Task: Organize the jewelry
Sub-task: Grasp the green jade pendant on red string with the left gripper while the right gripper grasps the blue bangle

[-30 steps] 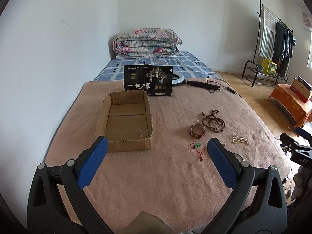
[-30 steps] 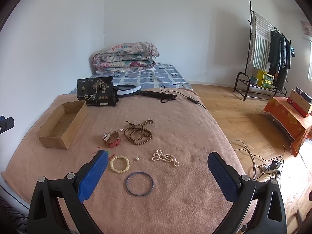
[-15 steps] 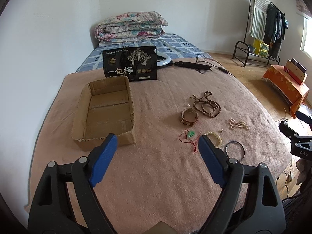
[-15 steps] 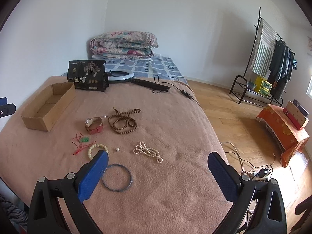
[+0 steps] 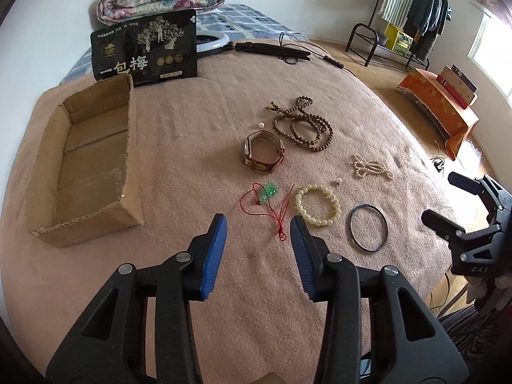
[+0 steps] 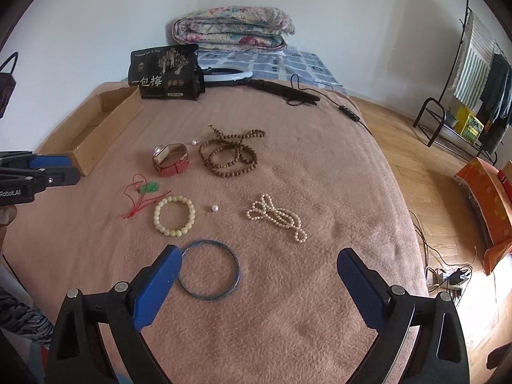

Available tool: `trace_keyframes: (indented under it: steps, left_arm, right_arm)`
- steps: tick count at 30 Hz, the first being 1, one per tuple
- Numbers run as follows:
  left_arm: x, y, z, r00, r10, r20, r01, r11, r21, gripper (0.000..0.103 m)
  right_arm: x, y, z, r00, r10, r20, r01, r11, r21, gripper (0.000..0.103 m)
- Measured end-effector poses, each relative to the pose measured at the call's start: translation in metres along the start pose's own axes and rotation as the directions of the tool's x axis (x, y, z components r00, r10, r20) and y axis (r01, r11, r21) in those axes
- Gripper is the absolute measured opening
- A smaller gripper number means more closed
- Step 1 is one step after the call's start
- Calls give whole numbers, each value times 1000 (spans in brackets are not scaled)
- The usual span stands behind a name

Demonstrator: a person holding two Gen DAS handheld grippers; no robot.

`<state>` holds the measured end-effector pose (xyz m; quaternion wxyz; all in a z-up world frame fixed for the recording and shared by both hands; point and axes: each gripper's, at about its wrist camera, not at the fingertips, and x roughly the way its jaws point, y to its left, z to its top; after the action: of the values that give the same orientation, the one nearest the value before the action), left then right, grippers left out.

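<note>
Jewelry lies spread on a pink blanket [image 5: 192, 147]. A green pendant on a red cord [image 5: 268, 192] [image 6: 150, 188] sits just ahead of my left gripper [image 5: 258, 224]; its jaws are closing with nothing between them. Around it lie a cream bead bracelet [image 5: 317, 204] [image 6: 174, 214], a dark bangle [image 5: 368, 227] [image 6: 208, 270], a watch [image 5: 262, 150] [image 6: 171, 159], brown prayer beads [image 5: 304, 124] [image 6: 228, 155] and a pearl strand [image 5: 371, 166] [image 6: 276, 216]. An empty cardboard box [image 5: 86, 160] [image 6: 92, 128] lies at the left. My right gripper [image 6: 259, 257] stands wide open above the bangle.
A black snack bag [image 5: 144, 49] stands behind the box. A ring light [image 6: 228, 73] with its cable and a folded quilt [image 6: 233, 28] lie further back. Two loose pearls [image 6: 214, 208] [image 5: 261, 124] rest among the jewelry. The bed drops off at the right toward the wooden floor [image 6: 448, 166].
Both grippers have come down and forward toward the jewelry. The left jaws have narrowed from wide open and now point at the red cord. The right jaws stay wide.
</note>
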<state>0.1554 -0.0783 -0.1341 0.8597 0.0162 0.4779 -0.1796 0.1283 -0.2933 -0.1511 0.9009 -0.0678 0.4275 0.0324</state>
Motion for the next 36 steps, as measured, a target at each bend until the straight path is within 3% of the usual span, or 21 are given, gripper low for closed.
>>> trace_keyframes:
  steps: [4, 13, 27, 36]
  left_arm:
    - [27, 0, 6, 998, -45, -42, 45, 999, -4, 42]
    - [76, 6, 13, 990, -60, -124, 60, 998, -1, 31]
    - [115, 5, 20, 986, -58, -158, 63, 998, 29, 26]
    - [119, 3, 19, 988, -27, -152, 38, 997, 72, 15]
  right_arm:
    - [20, 9, -6, 997, 59, -48, -58, 998, 13, 101]
    - [57, 21, -6, 982, 130, -138, -127, 991, 30, 102]
    - [78, 21, -10, 981, 105, -164, -105, 994, 10, 102]
    - [88, 23, -14, 975, 134, -180, -134, 991, 11, 102]
